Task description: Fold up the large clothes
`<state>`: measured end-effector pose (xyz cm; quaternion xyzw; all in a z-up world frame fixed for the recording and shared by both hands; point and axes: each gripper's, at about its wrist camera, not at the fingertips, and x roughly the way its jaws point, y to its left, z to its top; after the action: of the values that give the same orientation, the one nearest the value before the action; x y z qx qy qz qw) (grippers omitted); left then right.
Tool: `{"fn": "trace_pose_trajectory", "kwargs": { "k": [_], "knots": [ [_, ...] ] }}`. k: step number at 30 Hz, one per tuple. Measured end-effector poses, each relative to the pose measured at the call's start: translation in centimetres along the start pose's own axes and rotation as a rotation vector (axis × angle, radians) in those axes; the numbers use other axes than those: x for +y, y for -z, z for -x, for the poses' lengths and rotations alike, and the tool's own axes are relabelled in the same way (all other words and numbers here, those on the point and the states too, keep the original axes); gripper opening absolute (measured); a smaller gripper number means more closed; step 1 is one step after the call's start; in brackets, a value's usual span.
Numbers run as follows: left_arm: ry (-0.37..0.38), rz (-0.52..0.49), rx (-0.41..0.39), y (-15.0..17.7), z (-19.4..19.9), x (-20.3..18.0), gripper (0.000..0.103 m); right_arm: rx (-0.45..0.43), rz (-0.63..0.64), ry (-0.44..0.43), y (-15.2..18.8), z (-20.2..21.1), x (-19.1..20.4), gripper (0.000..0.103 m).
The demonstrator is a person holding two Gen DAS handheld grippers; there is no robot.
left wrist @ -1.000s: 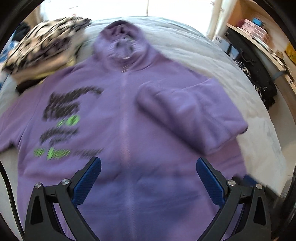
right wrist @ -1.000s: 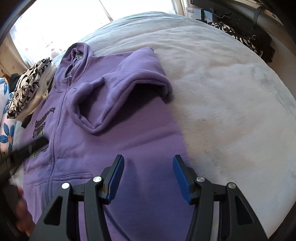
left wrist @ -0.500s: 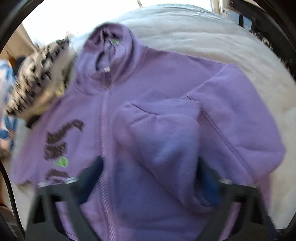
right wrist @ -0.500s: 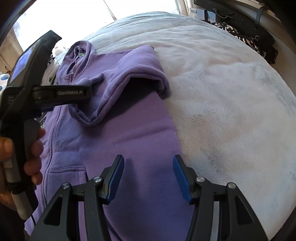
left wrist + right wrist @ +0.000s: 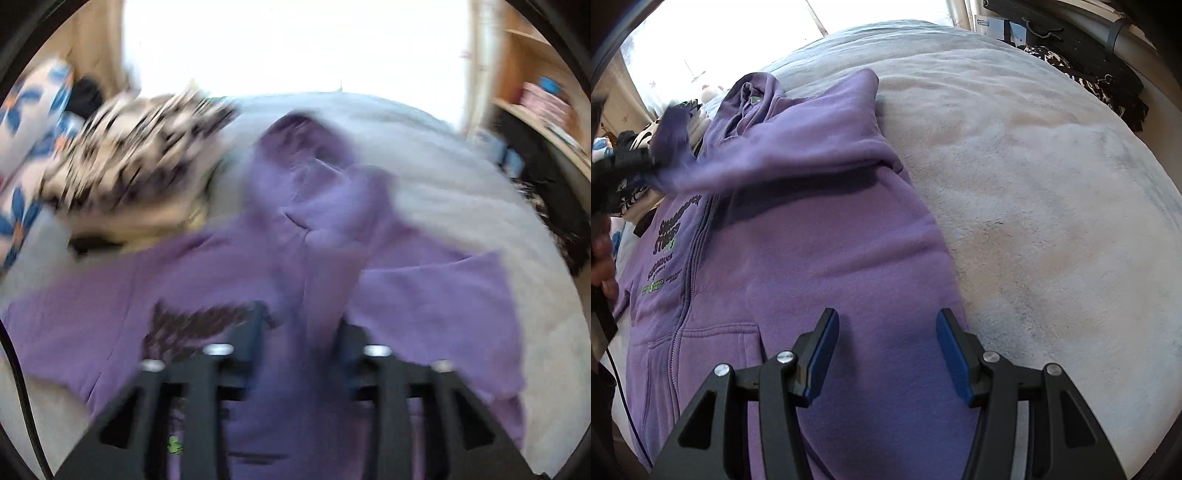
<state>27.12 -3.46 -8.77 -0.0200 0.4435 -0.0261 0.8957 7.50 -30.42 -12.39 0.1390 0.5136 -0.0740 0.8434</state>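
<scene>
A purple zip hoodie point(image 5: 812, 258) lies face up on the bed, hood at the far end. My left gripper point(image 5: 303, 332) is shut on its right sleeve point(image 5: 325, 266) and holds the sleeve cuff lifted over the chest; it shows blurred at the left of the right wrist view point(image 5: 631, 162). The sleeve point(image 5: 768, 162) stretches from the shoulder across the zipper. My right gripper point(image 5: 886, 354) is open and empty, hovering over the hoodie's lower right side near its edge.
A grey-white fleece blanket point(image 5: 1052, 221) covers the bed. A stack of folded black-and-white patterned clothes point(image 5: 129, 158) sits at the far left beside the hood. Dark clothes and shelves point(image 5: 535, 155) stand at the right.
My left gripper has closed on the folded sleeve and pulled it up and leftward across the chest. The right gripper has stayed in place, open.
</scene>
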Motion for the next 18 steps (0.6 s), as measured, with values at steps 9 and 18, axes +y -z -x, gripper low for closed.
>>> {"fn": "trace_pose_trajectory", "kwargs": {
  "k": [9,18],
  "knots": [
    [0.197,0.268,0.234,3.3,-5.8,10.3,0.059,-0.001,0.031,-0.006,-0.5,0.2,0.9,0.055],
    [0.236,0.176,0.263,1.5,-8.1,9.0,0.060,-0.109,0.083,0.000,-5.9,2.1,1.2,0.055]
  ]
}}
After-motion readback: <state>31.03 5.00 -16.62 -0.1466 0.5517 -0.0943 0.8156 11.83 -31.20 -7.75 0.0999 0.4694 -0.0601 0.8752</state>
